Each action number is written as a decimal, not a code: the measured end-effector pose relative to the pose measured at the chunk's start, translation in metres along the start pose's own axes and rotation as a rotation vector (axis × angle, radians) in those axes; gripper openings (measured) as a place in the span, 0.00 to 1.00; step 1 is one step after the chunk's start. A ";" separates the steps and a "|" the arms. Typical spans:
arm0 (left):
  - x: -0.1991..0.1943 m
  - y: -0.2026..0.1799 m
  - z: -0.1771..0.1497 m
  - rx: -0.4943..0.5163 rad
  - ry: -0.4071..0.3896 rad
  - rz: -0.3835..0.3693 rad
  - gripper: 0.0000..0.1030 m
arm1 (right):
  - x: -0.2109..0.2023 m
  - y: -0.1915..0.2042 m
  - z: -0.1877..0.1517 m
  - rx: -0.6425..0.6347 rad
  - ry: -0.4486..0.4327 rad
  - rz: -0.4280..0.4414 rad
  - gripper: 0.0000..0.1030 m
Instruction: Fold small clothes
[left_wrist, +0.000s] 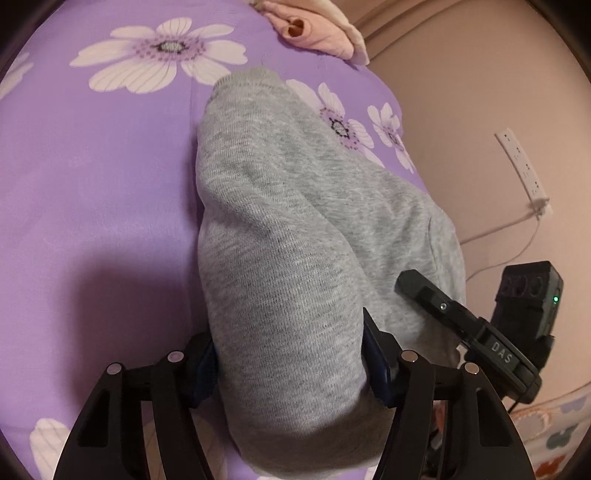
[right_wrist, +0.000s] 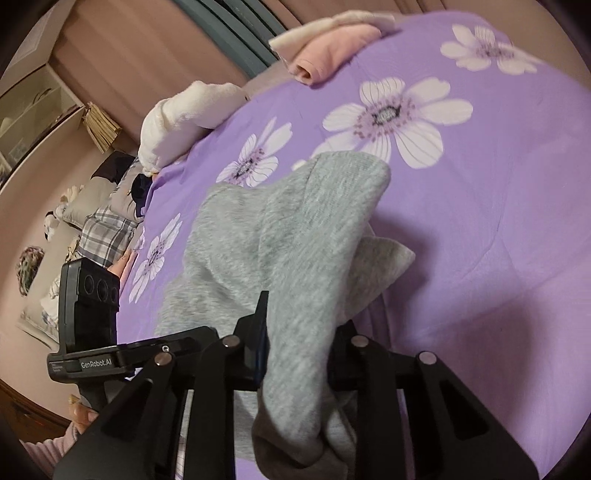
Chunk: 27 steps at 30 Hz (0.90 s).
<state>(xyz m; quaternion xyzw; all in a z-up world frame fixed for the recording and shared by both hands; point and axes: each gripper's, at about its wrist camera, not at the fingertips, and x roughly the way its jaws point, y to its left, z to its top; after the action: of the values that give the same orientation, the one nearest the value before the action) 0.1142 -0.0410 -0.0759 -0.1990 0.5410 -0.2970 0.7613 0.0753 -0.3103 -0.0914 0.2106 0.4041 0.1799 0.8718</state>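
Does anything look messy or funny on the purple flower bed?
Nothing is broken or spilled. The grey garment is bunched and twisted instead of flat, because the left gripper and the right gripper each pinch part of it. The pink folded clothes sit tidy at the bed's far edge.

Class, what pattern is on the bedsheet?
White daisy-like flowers on the purple bedsheet, clearest in the right wrist view.

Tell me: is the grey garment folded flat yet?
No. The grey garment is bunched and lifted off the purple sheet, with loose layers hanging between both grippers.
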 end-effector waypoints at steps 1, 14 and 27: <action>-0.004 -0.001 -0.002 0.009 -0.010 0.008 0.63 | -0.002 0.003 -0.002 -0.004 -0.006 0.002 0.23; -0.055 0.001 -0.026 0.064 -0.083 0.072 0.63 | -0.016 0.053 -0.033 -0.064 -0.051 0.035 0.23; -0.102 0.020 -0.055 0.032 -0.138 0.119 0.63 | -0.018 0.105 -0.061 -0.138 -0.033 0.074 0.23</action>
<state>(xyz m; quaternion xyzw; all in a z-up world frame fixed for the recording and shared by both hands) 0.0425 0.0430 -0.0354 -0.1744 0.4934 -0.2453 0.8161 0.0016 -0.2164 -0.0620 0.1678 0.3683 0.2360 0.8835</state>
